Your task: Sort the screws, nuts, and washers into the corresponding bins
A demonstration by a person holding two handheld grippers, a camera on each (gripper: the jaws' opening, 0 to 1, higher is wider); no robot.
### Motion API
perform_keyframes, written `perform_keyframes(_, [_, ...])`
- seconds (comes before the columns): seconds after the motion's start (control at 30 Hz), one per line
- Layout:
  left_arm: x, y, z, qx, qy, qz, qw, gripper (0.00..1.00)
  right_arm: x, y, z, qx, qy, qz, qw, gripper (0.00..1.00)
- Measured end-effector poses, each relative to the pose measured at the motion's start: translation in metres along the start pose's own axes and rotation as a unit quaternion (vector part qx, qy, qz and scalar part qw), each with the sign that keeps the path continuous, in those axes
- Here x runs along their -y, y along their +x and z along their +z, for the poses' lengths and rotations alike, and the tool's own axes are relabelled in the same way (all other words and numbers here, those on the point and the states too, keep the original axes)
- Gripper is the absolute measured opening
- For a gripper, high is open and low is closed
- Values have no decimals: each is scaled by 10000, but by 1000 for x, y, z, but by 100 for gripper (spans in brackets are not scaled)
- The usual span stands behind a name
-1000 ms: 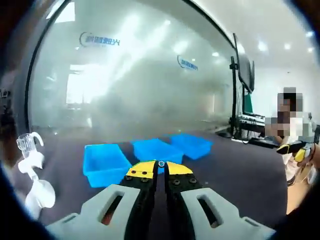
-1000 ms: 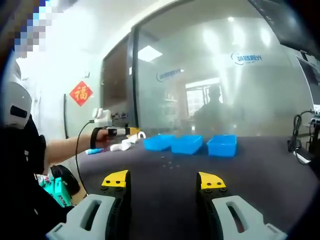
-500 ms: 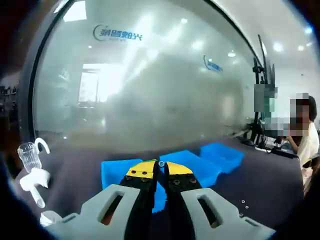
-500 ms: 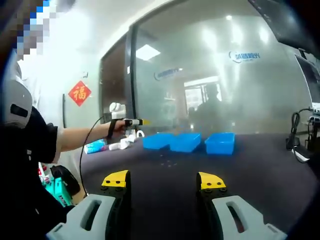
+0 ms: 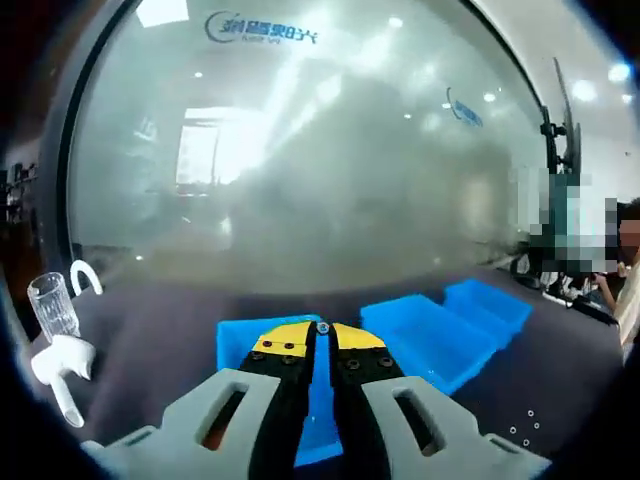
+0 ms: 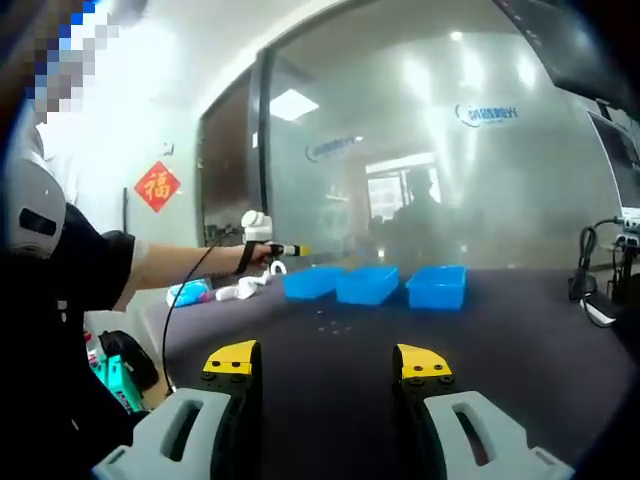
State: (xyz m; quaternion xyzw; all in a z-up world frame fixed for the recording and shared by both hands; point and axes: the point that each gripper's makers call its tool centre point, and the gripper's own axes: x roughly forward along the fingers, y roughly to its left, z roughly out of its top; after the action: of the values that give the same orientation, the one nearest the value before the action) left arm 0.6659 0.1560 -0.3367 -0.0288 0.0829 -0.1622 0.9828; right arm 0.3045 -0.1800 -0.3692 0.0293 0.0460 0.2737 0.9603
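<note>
Three blue bins stand in a row on the dark table (image 6: 520, 360). In the right gripper view they read as a left bin (image 6: 309, 283), a middle bin (image 6: 367, 285) and a right bin (image 6: 436, 286), set close side by side in front of a frosted glass wall (image 6: 440, 170).

In the left gripper view, the left gripper (image 5: 322, 329) hangs over the nearest bin (image 5: 240, 340). Its yellow-tipped jaws are pressed together, with a tiny pale part (image 5: 322, 327) nipped between the tips; whether it is a screw, nut or washer is too small to tell. A few small loose pieces of hardware (image 5: 523, 428) lie on the table at the lower right of that view. A clear cup (image 5: 49, 306) and a white plastic fitting (image 5: 60, 368) sit to the left.

The right gripper (image 6: 327, 362) is held low over the table, well short of the bins, jaws spread wide and holding nothing. A scatter of small parts (image 6: 335, 322) lies on the table between it and the bins.
</note>
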Motion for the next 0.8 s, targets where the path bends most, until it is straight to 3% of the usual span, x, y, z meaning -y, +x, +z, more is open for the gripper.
perform_keyframes(0.27, [-7, -2, -3, 42, -113, 64, 9999, 8, -1, 0, 0, -7, 8, -16, 10000, 48])
perform_keyframes(0.5, [-1, -6, -5, 12, 64, -46, 10000, 33, -3, 2, 0, 2, 6, 9, 10000, 48])
perform_keyframes(0.67, [7, -14, -7, -6, 242, -102, 9997, 42, -7, 2, 0, 5, 14, 38, 10000, 48])
perform_keyframes(0.8, [13, -22, -12, 30, 277, -119, 9995, 42, -8, 2, 1, 20, 16, 47, 10000, 48])
